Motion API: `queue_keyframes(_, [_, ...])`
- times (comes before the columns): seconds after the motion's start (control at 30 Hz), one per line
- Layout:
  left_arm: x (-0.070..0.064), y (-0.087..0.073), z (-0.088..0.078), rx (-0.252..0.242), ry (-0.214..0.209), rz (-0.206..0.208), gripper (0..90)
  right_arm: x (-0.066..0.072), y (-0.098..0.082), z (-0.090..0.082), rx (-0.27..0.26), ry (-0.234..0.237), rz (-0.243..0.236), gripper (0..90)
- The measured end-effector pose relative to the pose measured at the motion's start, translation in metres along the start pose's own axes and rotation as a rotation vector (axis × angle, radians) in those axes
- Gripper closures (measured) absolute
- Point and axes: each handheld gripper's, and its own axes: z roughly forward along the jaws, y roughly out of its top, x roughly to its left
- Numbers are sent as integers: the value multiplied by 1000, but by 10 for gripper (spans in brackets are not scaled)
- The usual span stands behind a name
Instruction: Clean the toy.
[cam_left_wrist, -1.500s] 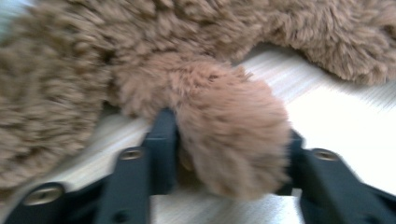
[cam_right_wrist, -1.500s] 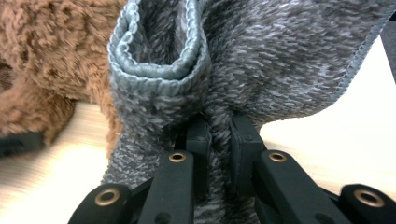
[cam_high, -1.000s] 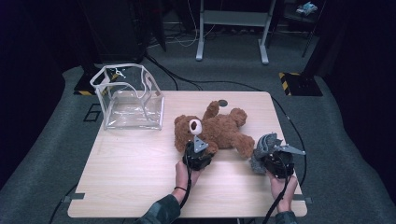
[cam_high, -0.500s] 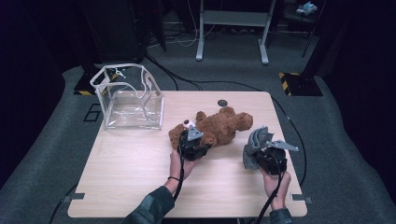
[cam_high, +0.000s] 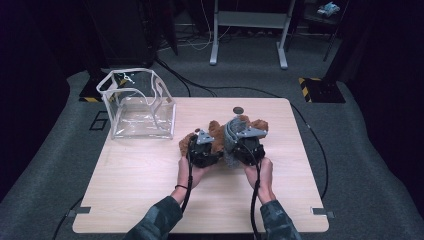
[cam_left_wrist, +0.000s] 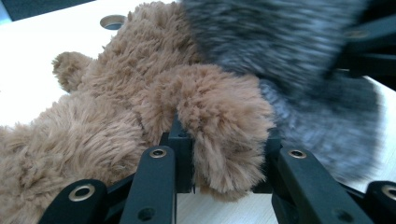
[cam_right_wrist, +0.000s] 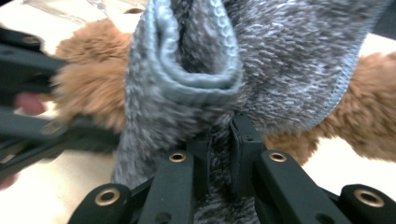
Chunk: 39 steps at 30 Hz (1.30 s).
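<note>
Left gripper view: teddy bear's limb (cam_left_wrist: 219, 135) pinched between black fingers (cam_left_wrist: 180, 140)

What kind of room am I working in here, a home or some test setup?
Likely a lab or recording studio, not a home: a bare wooden table on grey carpet, dark surroundings, cables across the floor, a metal stand behind, and hazard-striped tape.

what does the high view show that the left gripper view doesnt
High view alone: the clear plastic box at the table's far left, the whole wooden table, and the person's forearms and both hands.

Left gripper view alone: close up, the left gripper has its fingers clamped on one furry limb of the teddy bear.

Both: the brown bear, the grey knitted cloth beside it, and the round hole in the tabletop.
</note>
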Motion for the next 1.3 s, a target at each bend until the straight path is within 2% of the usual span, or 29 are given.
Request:
queue_keyframes(0.1, [3, -1, -1, 0, -10, -13, 687, -11, 2, 11, 35, -35, 32, 810])
queue_keyframes(0.17, [4, -1, -2, 6, -15, -16, 688, -18, 1, 13, 44, -60, 56, 809])
queue_keyframes(0.27, [6, -2, -2, 4, -18, -26, 688, -31, -2, 11, 65, -123, 89, 809])
queue_keyframes(0.33, [8, -2, -3, 8, -18, -26, 688, -39, -3, 8, 56, -165, 99, 809])
queue_keyframes(0.4, [8, -2, -3, 9, -20, -25, 688, -43, -3, 1, 47, -175, 111, 809])
queue_keyframes(0.47, [7, -1, -2, 10, -22, -26, 687, -40, -1, -8, 14, -151, 89, 810])
queue_keyframes(0.5, [7, -1, -1, 10, -27, -20, 687, -33, 2, -12, -20, -108, 63, 811])
queue_keyframes(0.57, [6, -1, 0, 11, -28, -25, 686, -18, 7, -14, -38, -55, 31, 811])
queue_keyframes(0.6, [6, -1, 0, 6, -27, -28, 686, -6, 12, -11, -35, -25, -8, 811])
queue_keyframes(0.67, [7, -1, 0, 13, -27, -32, 686, 7, 16, -3, -7, -33, -47, 812])
queue_keyframes(0.7, [8, -2, 0, 12, -30, -33, 686, 8, 17, 3, 4, -30, -41, 813])
queue_keyframes(0.8, [10, -2, -1, 17, -38, -32, 686, -6, 17, 15, 20, -55, 1, 816])
queue_keyframes(0.87, [11, -3, -2, 16, -39, -34, 686, -18, 16, 16, 21, -84, 42, 818])
queue_keyframes(0.93, [12, -3, -2, 9, -41, -47, 686, -31, 16, 12, 15, -117, 58, 819])
queue_keyframes(1.1, [15, -4, -3, 15, -45, -42, 681, -62, 13, -1, -2, -201, 131, 822])
queue_keyframes(1.13, [15, -4, -3, 15, -46, -46, 679, -67, 12, -3, -4, -222, 132, 823])
queue_keyframes(1.2, [17, -4, -5, 18, -45, -40, 672, -74, 10, -8, -7, -248, 149, 822])
queue_keyframes(1.3, [19, -5, -6, 6, -38, -55, 643, -78, 8, -14, -20, -280, 158, 822])
